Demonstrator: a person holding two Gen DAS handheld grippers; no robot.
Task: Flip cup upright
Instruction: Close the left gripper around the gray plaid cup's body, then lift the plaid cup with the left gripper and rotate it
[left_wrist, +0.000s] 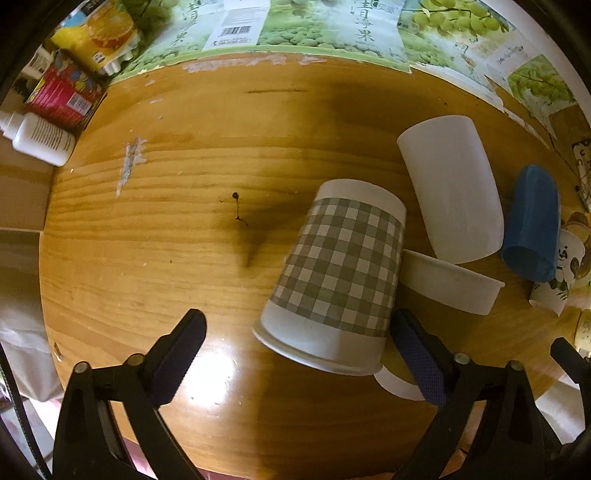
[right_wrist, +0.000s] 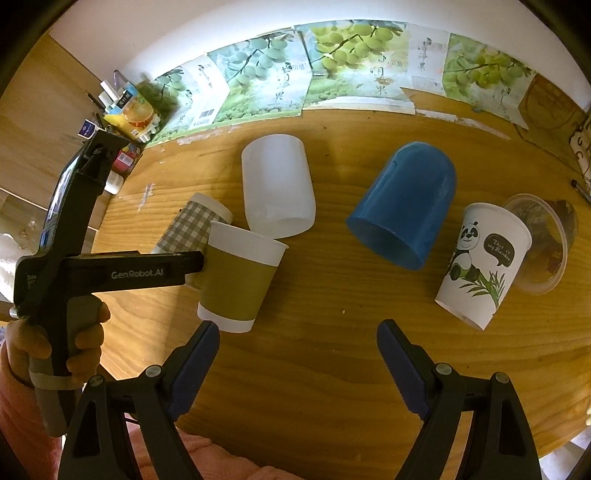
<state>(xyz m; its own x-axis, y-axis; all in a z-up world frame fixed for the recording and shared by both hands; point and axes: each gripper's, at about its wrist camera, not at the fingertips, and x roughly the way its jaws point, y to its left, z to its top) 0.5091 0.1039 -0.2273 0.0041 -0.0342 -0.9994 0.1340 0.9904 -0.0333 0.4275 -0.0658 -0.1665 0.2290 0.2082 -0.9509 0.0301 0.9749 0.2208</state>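
1. The checked cup (left_wrist: 338, 271), paper with a grey-and-white gingham band, stands mouth-down on the wooden counter (left_wrist: 166, 221), its rolled rim at the bottom and its flat base on top.
2. The left gripper (left_wrist: 297, 354) has its fingers (left_wrist: 177, 354) spread wide to either side of that cup's rim; neither dark, textured pad clearly touches it.
3. Packed against the checked cup's right side is a kraft-sleeved cup (right_wrist: 240, 275), white paper with a tan band, also inverted; the right-wrist view shows one left finger at its side.
4. Just behind these stands a frosted white cup (right_wrist: 277, 184), translucent plastic, mouth-down and touching the kraft-sleeved cup's base.
5. Further right, apart from the cluster, a blue cup (right_wrist: 402, 206) of smooth plastic sits inverted.
6. Beyond it a panda cup (right_wrist: 480, 264), printed paper, stands mouth-down beside a clear lidded tub (right_wrist: 554, 243) lying on its side.
7. The right gripper (right_wrist: 297, 354) hangs over bare wood with its blue-padded fingers wide apart, holding nothing.
8. Grape-printed cartons (right_wrist: 332, 74) line the back wall.
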